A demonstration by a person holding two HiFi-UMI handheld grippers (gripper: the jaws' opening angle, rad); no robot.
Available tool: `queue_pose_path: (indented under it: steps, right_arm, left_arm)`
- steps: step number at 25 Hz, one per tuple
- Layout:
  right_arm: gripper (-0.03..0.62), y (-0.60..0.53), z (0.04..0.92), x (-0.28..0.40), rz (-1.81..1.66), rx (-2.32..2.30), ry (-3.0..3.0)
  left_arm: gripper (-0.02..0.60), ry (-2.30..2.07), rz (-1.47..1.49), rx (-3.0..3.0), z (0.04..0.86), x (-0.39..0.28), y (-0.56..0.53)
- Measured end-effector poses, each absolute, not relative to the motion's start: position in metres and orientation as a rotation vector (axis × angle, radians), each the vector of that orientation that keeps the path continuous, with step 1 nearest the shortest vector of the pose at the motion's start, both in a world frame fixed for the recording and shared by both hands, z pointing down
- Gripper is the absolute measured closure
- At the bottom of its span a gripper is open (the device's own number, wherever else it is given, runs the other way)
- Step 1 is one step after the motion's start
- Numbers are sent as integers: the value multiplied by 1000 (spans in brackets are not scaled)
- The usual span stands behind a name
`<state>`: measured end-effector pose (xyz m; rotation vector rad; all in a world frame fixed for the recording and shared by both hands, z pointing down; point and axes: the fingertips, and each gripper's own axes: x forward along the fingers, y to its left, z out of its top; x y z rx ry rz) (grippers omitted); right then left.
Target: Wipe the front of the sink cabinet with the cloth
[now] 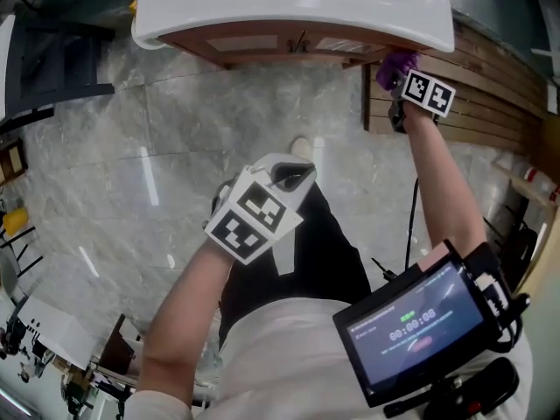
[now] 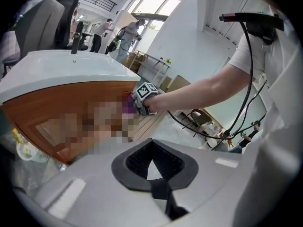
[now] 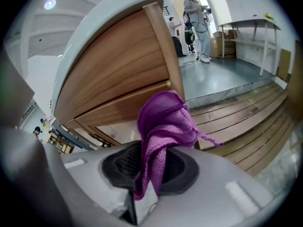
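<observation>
Your right gripper is clamped on the purple cloth. The fabric is pinched deep between the jaws, and a loose bunch stands up ahead of them. That bunch sits straight in front of the jaws and a little above, at the end corner of the wooden cabinet front, just under the white sink rim. Whether the cloth is pressing on the wood or only just beside it I can't tell from here.

What matters for the wipe is direction. From your right gripper almost the whole front lies off to its left, running lengthwise under the sink, so the stroke probably has to travel leftward along that length with the bunch kept pushed forward onto the panel. Only the free tip leads — it could fold back if you press lightly.

Your left gripper has its jaws closed with nothing between them. It hangs low and well back from the cabinet, close to your body, so the right is much the nearer one.
</observation>
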<state>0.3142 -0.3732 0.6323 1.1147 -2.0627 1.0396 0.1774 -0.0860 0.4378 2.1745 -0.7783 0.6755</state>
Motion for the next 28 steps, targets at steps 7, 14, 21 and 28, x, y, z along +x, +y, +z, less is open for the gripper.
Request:
queue_pose_path:
  steps: [7, 14, 21, 28]
  right_arm:
    - [513, -366, 636, 281, 1051, 1024, -2089]
    - [513, -355, 633, 243, 1052, 965, -2109]
    - [513, -343, 634, 209, 1026, 904, -2121]
    - [513, -322, 633, 165, 1008, 840, -2139]
  left_arm:
    - [574, -797, 678, 2162, 442, 172, -90]
    - [575, -808, 657, 2157, 438, 168, -82]
    - [574, -849, 643, 2148, 435, 154, -74]
    - [574, -911, 635, 2113, 434, 124, -53]
